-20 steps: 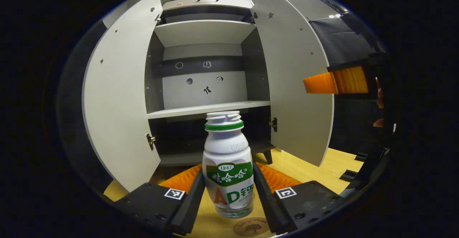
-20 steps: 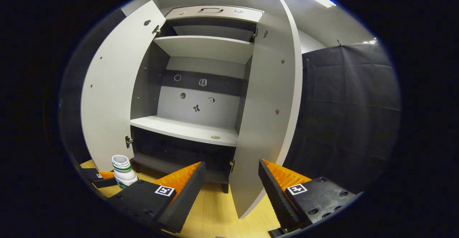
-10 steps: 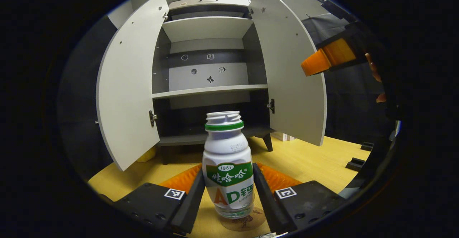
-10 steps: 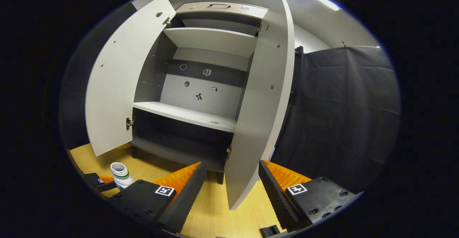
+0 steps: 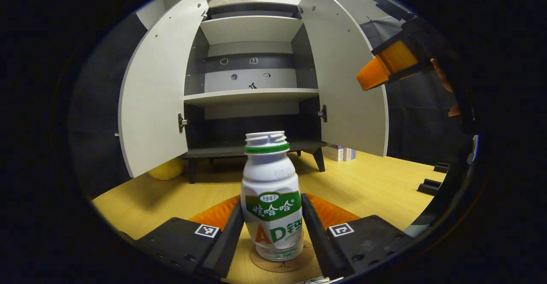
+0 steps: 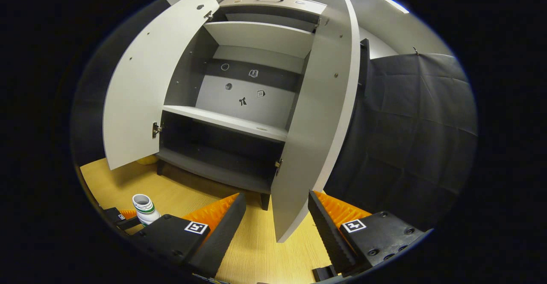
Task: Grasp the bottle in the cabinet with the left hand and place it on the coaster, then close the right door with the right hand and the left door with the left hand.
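Now my left gripper [image 5: 272, 232] clamps the white plastic bottle [image 5: 271, 198] upright on the round cork coaster [image 5: 280, 262], before the grey cabinet [image 5: 252, 83] — my right gripper [image 6: 277, 224] gapes. Releasing crookedly could topple it.

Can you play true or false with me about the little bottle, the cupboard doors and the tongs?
1. The left tongs squeeze the bottle. True.
2. The bottle lies on its side. False: it stands upright over the coaster.
3. Both cupboard doors are shut. False: the left door and right door stand open.
4. The right tongs hold nothing. True.
5. The bottle wears a cap. False: its mouth is open.
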Demonstrator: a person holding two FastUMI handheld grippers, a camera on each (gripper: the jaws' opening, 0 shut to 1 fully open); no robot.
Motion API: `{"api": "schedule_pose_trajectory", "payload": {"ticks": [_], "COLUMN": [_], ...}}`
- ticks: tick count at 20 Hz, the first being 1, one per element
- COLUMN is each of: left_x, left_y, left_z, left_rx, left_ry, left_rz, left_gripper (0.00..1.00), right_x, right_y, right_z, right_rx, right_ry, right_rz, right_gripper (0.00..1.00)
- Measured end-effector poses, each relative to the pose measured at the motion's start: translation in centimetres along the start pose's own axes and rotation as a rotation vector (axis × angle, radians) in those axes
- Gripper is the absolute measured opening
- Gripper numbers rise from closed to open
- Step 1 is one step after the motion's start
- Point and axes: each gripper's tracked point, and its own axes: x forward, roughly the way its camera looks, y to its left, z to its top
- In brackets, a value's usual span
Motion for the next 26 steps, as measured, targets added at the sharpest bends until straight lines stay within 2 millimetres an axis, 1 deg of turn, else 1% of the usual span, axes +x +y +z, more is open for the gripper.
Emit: {"api": "schedule_pose_trajectory", "payload": {"ticks": [2,4,5,7,10,12,14,17,18,20,22,23,24,26], "left_x": [-0.1,-0.5,0.0,0.4,0.4,0.2,0.0,-0.3,-0.3,-0.3,-0.5,-0.6,-0.9,-1.8], "left_y": [0.1,0.2,0.4,0.8,1.3,1.8,2.4,2.9,3.0,3.2,3.8,4.0,4.2,4.3], "left_z": [0.4,1.8,2.3,3.6,6.3,8.4,10.7,15.5,17.2,20.0,22.4,23.6,24.5,25.6], "left_rx": [0.02,0.054,0.065,0.061,0.001,-0.027,-0.055,-0.086,-0.084,-0.056,-0.003,0.022,0.035,0.025], "left_ry": [-0.005,-0.027,-0.03,-0.036,-0.048,-0.055,-0.052,-0.078,-0.087,-0.093,-0.096,-0.098,-0.091,-0.057], "left_rz": [0.019,0.027,0.03,0.038,0.033,0.034,0.029,0.012,0.005,-0.008,-0.001,0.0,0.001,-0.001], "left_gripper": [0.8,0.95,0.96,0.96,0.96,0.96,0.96,0.96,0.96,0.96,0.96,0.96,0.96,0.96], "right_x": [-0.1,-0.3,-0.5,-0.9,-1.8,-2.5,-2.9,-3.7,-3.8,-3.8,-3.7,-3.5,-3.1,-1.9], "right_y": [0.2,0.2,0.1,-0.6,-2.0,-4.2,-6.7,-11.1,-12.7,-16.1,-18.6,-19.3,-19.6,-19.8], "right_z": [0.6,1.5,1.9,2.8,4.6,5.9,7.5,10.5,11.4,12.5,14.1,15.3,16.4,17.4], "right_rx": [0.005,0.011,0.009,0.006,0.005,0.005,0.028,0.097,0.12,0.152,0.171,0.188,0.213,0.271], "right_ry": [-0.007,-0.023,-0.029,-0.04,-0.05,-0.066,-0.074,-0.115,-0.13,-0.125,-0.134,-0.155,-0.174,-0.17], "right_rz": [0.012,0.018,0.017,0.012,-0.01,-0.05,-0.09,-0.14,-0.16,-0.211,-0.242,-0.245,-0.236,-0.216], "right_gripper": [0.97,0.98,0.98,0.98,0.98,0.98,0.97,0.98,0.97,0.97,0.98,0.98,0.95,0.98]}}
